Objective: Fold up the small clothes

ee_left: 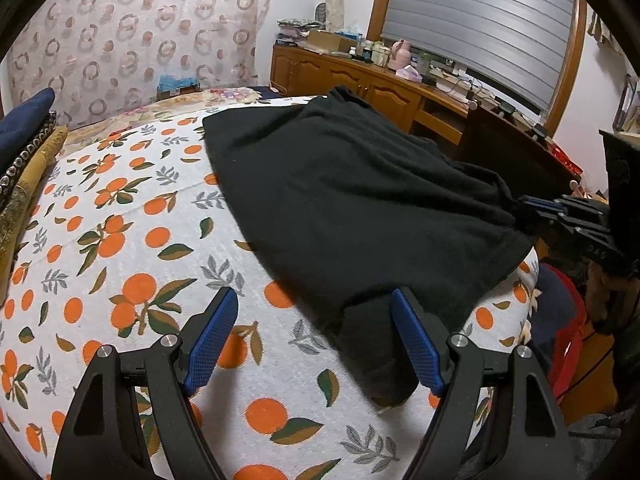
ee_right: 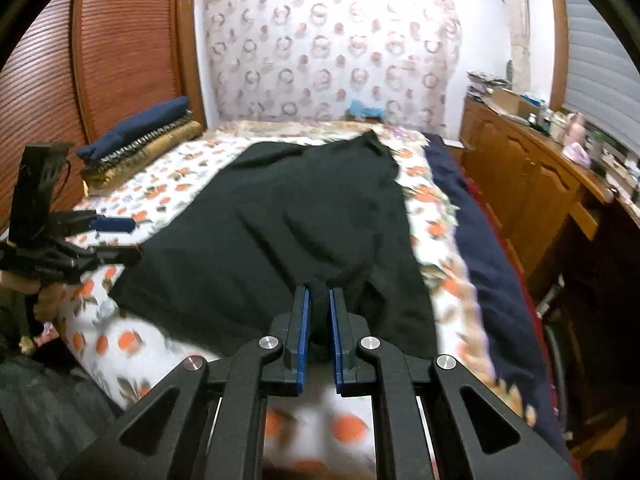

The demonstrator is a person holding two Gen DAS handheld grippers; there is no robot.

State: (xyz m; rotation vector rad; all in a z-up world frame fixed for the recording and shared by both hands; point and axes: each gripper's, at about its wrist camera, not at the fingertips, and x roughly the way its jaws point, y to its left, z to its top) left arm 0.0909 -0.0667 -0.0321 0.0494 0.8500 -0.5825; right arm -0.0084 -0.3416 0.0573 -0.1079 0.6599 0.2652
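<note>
A black garment (ee_left: 360, 200) lies spread on the orange-print bed sheet (ee_left: 120, 220); it also shows in the right wrist view (ee_right: 280, 232). My left gripper (ee_left: 314, 300) is open, low over the sheet, its right finger by the garment's near corner. It shows at the left edge of the right wrist view (ee_right: 116, 236), beside the garment. My right gripper (ee_right: 318, 296) is shut on a bunched fold at the garment's near edge. In the left wrist view the right gripper (ee_left: 524, 204) pinches the garment's right corner.
A stack of folded cloths (ee_right: 140, 140) sits at the bed's left by the wooden headboard (ee_right: 100, 48). A wooden dresser (ee_right: 532, 172) with clutter runs along the right. A dark blue blanket (ee_right: 480, 240) lines the bed's right edge.
</note>
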